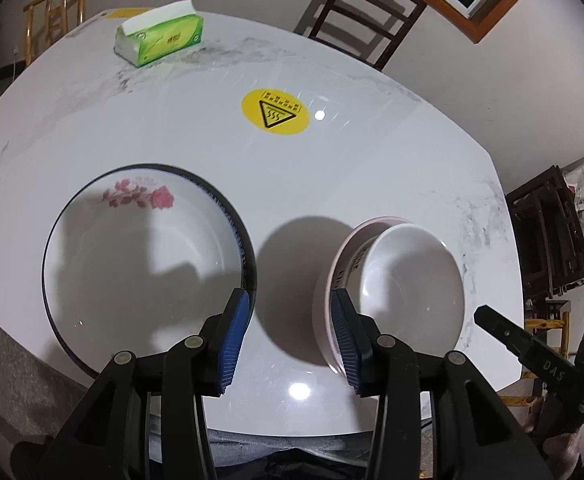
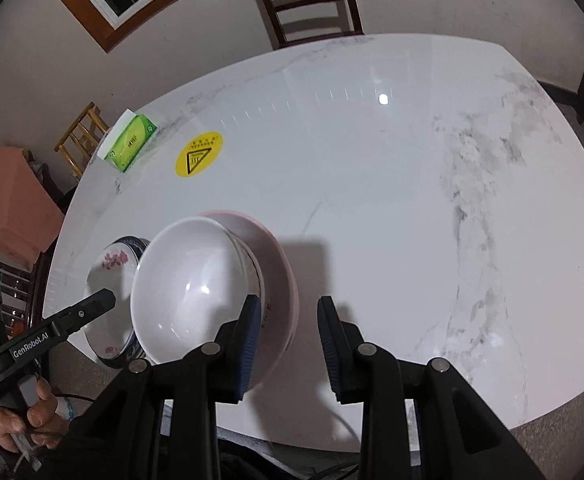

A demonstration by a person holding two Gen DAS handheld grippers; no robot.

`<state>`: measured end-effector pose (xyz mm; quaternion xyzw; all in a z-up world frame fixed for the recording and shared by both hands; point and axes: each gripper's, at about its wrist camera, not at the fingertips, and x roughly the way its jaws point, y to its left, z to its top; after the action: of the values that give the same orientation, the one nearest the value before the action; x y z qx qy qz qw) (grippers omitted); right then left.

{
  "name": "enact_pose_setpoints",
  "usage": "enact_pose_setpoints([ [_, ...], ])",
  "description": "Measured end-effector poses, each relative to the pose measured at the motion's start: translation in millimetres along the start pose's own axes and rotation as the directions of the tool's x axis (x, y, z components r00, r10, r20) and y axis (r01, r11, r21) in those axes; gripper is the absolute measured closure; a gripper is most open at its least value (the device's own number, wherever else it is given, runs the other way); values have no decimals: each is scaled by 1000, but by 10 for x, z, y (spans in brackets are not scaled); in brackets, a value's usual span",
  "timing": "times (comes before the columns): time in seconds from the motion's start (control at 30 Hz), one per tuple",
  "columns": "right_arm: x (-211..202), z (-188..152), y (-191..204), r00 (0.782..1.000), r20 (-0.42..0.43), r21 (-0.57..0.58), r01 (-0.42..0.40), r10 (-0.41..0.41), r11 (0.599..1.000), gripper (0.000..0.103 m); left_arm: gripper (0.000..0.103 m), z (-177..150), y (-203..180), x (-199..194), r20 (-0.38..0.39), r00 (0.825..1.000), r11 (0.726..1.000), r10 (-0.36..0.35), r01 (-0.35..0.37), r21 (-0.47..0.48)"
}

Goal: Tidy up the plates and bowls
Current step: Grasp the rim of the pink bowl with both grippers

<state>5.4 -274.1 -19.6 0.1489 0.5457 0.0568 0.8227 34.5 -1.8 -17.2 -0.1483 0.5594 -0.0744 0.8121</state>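
Both claws (image 1: 288, 344) (image 2: 288, 344) part-open, empty; white bowl (image 1: 412, 280) tilted inside pink bowl (image 1: 324, 296)

Both fisheye views look steeply down over their own fingers onto the marble table (image 1: 332, 60), from close above its near edge. The left wrist view sits over the flowered plate (image 1: 148, 264), facing the tissue pack (image 1: 160, 40) and far chair (image 1: 366, 12). The right wrist view sits further right. The 2 views share the stacked bowls (image 2: 196, 292), plate, yellow sticker (image 2: 199, 154) and pack
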Motion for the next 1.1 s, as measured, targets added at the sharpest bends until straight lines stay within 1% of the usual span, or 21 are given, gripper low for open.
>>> enact_pose_setpoints([
  [0.13, 55, -54, -9, 1000, -20, 8, -10, 10, 1000, 73, 64, -17, 22, 44, -17, 1000, 1000, 9, -9, -13],
  [0.47, 149, -85, 27, 999, -36, 5, 29, -29, 1000, 73, 65, -23, -36, 191, -50, 999, 1000, 8, -9, -11],
  [0.6, 200, -95, 22, 998, -47, 5, 37, -36, 999, 73, 65, -15, -54, 247, -55, 998, 1000, -1, 0, -9],
  [0.77, 274, -100, 34, 997, -66, -4, 38, -38, 999, 73, 66, -16, -78, 346, -79, 997, 1000, 9, -9, -5],
  [0.93, 357, -109, 41, 995, -86, -13, 47, -48, 999, 73, 68, -20, -97, 423, -93, 996, 1000, 15, -15, 1],
  [1.0, 368, -106, 30, 996, -84, -4, 42, -43, 999, 73, 71, -25, -101, 447, -96, 995, 1000, 9, -9, 1],
  [1.1, 380, -97, 18, 996, -80, -3, 45, -45, 999, 73, 72, -36, -113, 492, -107, 994, 1000, 10, -10, 5],
])
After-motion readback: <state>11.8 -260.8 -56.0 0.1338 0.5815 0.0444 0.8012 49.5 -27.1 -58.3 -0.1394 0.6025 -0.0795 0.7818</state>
